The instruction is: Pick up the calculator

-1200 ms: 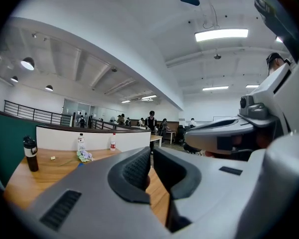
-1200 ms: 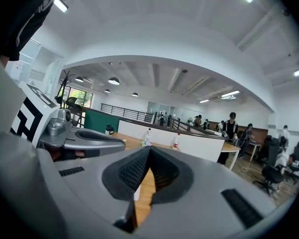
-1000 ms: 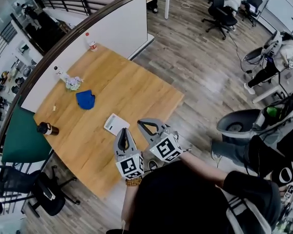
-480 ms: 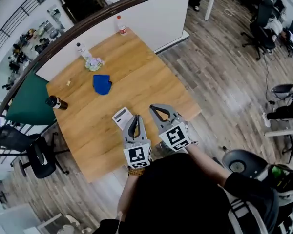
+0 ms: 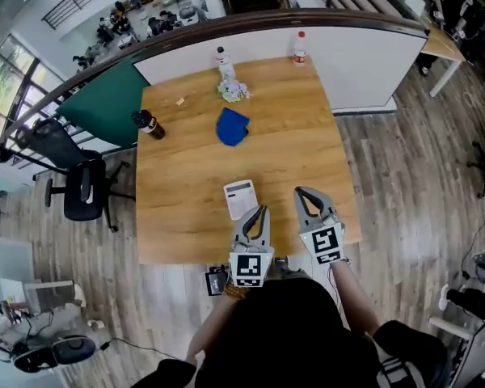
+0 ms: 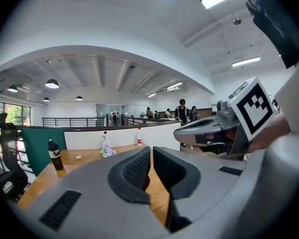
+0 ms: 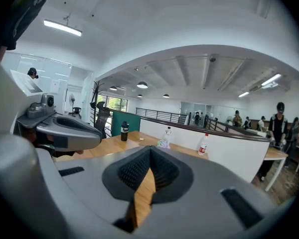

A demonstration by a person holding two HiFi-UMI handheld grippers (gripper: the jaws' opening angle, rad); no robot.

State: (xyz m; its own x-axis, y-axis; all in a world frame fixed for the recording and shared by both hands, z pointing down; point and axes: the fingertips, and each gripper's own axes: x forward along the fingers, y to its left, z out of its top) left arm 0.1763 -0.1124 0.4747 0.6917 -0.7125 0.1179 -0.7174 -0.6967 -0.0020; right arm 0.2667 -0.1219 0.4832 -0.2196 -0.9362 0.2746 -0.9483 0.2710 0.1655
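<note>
Left gripper [image 5: 260,212] and right gripper [image 5: 305,193], fingers pressed together holding nothing, hover near the lower-centre calculator [image 5: 241,199], apparently lining up the pick.

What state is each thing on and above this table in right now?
calculator: flat on the table, untouched
left gripper: shut, empty
right gripper: shut, empty
black bottle: upright, capped
red-capped bottle: upright, capped
blue cloth: crumpled

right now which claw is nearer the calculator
Left. The left claw is just beside the calculator, at its near right corner; the right claw sits farther off to the right.
</note>
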